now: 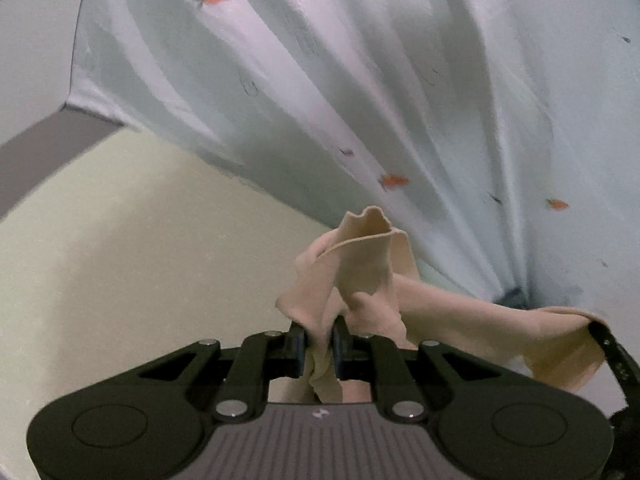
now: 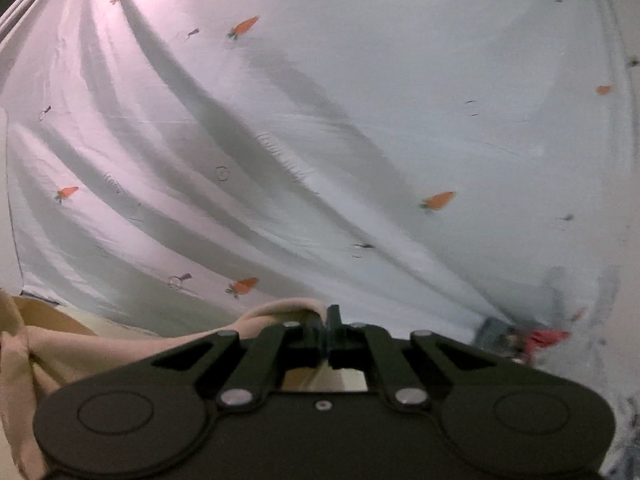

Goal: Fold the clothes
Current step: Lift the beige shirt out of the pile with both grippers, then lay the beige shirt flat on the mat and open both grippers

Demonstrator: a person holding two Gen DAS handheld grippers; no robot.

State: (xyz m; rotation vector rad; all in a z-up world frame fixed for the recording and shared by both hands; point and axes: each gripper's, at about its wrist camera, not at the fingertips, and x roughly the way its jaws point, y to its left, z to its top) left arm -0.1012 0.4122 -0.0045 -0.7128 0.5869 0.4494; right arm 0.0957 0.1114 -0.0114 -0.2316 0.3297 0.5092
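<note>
Between the fingers of the left gripper (image 1: 320, 340) a bunch of the beige cloth (image 1: 360, 264) is pinched, jaws nearly closed on it. The cloth runs rightward to the right gripper (image 2: 326, 328), whose jaws are closed on its edge just left of the tips. Beyond both lies the carrot sheet (image 2: 320, 120). The thin edge may slip out (the right grip looks shallow) if the hands pull apart too hard.

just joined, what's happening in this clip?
A person with two handheld grippers is holding up a beige garment. The left gripper is shut on one bunched part, the right gripper is shut on another edge, so it hangs between them. Behind it is a pale carrot-print sheet. No fold is visible yet.
</note>
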